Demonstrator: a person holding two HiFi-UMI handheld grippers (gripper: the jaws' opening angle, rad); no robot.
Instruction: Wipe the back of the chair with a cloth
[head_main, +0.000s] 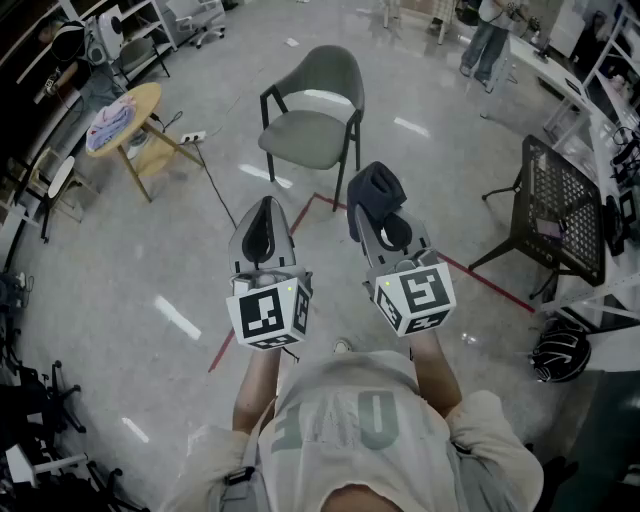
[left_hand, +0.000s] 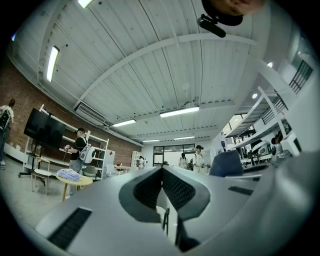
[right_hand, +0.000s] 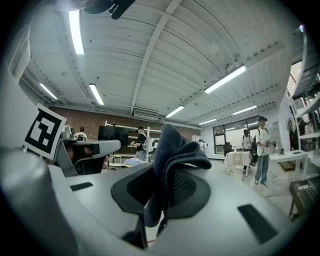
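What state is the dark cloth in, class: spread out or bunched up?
Bunched up: the cloth stands up in crumpled folds, pinched between the jaws of the right gripper.

Cloth (head_main: 377, 188): dark blue, soft napped fabric, matt.
Chair (head_main: 318, 100): grey-green shell, smooth, matt; thin black legs.
Right tongs (right_hand: 167, 192), left tongs (left_hand: 163, 175): grey matt plastic, black ribbed pads (left_hand: 179, 188).
Floor (head_main: 150, 250): grey, polished, glossy.
Round worktop (head_main: 148, 98): pale wood.

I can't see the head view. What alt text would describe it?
Seen from above, a person holds two tongs out: the right tongs clamp a dark cloth, the left tongs are shut and empty. A grey-green chair stands ahead.
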